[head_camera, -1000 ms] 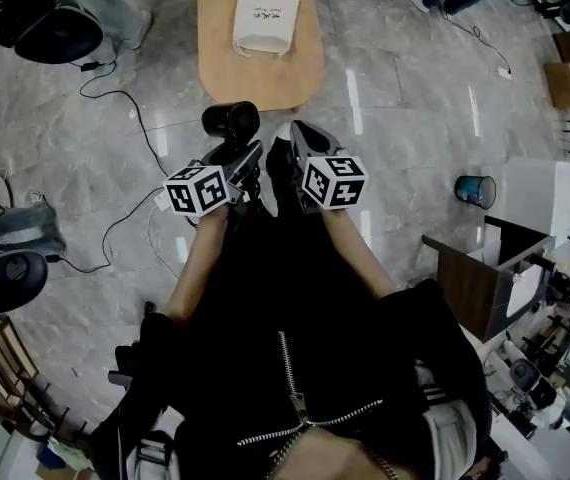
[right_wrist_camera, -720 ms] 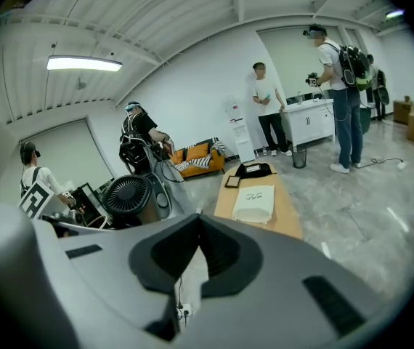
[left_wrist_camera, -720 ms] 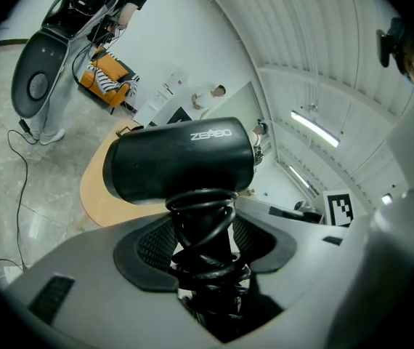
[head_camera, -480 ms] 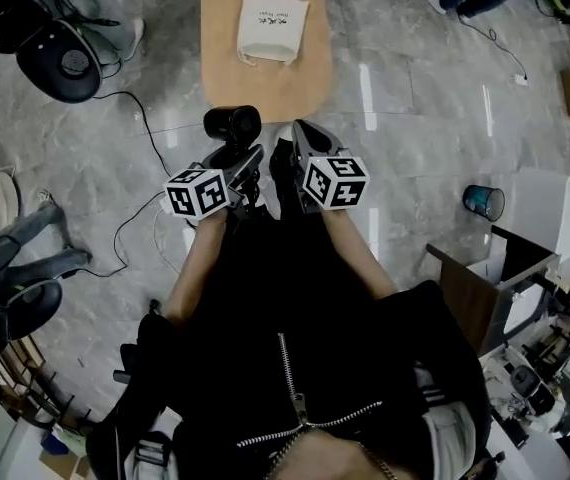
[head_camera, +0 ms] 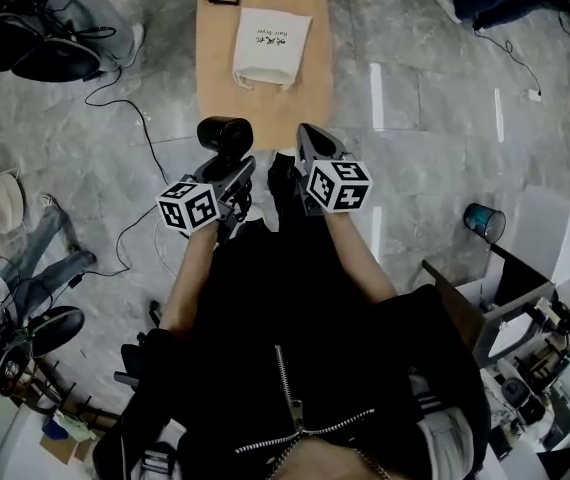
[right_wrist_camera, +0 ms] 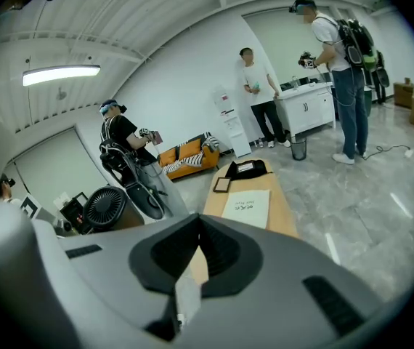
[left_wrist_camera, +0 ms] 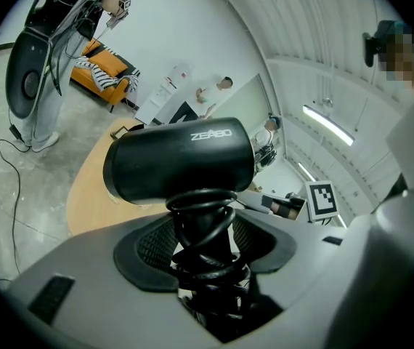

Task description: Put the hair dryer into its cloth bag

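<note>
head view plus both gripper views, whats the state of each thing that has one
black hair dryer: held by its handle, black cord coiled round the handle
left gripper: shut on the hair dryer
right gripper: shut, empty
white cloth bag: lying flat on the wooden table, untouched

Left gripper [head_camera: 233,173] and right gripper [head_camera: 311,143]: smooth grey moulded shells, with black ribbed pads [right_wrist_camera: 218,249] lining the jaws. Each carries a white cube [head_camera: 190,206] printed with black square markers. I wear a black jacket [head_camera: 295,298]. Its silver zip [head_camera: 290,398] runs down the front, and its sleeves stop short of the forearms.
</note>
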`<state>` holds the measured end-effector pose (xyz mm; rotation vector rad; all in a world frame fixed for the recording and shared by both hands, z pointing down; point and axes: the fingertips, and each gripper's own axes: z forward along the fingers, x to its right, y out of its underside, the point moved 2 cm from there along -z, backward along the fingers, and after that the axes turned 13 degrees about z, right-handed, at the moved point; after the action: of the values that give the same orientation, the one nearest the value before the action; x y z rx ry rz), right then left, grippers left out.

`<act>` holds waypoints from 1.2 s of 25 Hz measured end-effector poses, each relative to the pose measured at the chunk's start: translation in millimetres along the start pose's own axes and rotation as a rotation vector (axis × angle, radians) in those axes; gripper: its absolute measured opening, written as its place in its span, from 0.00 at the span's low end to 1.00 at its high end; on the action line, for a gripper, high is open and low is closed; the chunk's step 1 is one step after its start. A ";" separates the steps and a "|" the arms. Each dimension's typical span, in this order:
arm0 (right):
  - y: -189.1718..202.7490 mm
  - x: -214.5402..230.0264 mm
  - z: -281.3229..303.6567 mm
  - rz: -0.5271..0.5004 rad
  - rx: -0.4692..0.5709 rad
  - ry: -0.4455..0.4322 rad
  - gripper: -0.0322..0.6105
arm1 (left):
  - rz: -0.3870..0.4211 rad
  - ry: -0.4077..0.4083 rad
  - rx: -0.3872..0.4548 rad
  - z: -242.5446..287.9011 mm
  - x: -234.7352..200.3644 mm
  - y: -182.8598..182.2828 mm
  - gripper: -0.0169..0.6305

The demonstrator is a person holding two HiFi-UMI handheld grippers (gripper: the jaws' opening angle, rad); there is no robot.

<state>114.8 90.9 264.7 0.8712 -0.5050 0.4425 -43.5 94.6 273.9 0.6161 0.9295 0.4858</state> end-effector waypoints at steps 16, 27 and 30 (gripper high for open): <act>-38.5 64.2 121.1 -0.166 -0.233 -0.062 0.07 | -0.068 -0.073 0.008 61.9 -48.2 -27.1 0.40; -14.8 109.4 195.1 -0.311 -0.310 -0.070 0.11 | -0.023 -0.098 -0.090 124.7 -119.8 23.9 0.40; -3.7 129.8 216.9 -0.383 -0.336 -0.067 0.14 | -0.021 -0.114 -0.127 146.5 -139.5 48.2 0.40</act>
<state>169.2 -65.4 455.8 0.6383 -0.4447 -0.0236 3.2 1.8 454.0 0.5129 0.7902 0.4825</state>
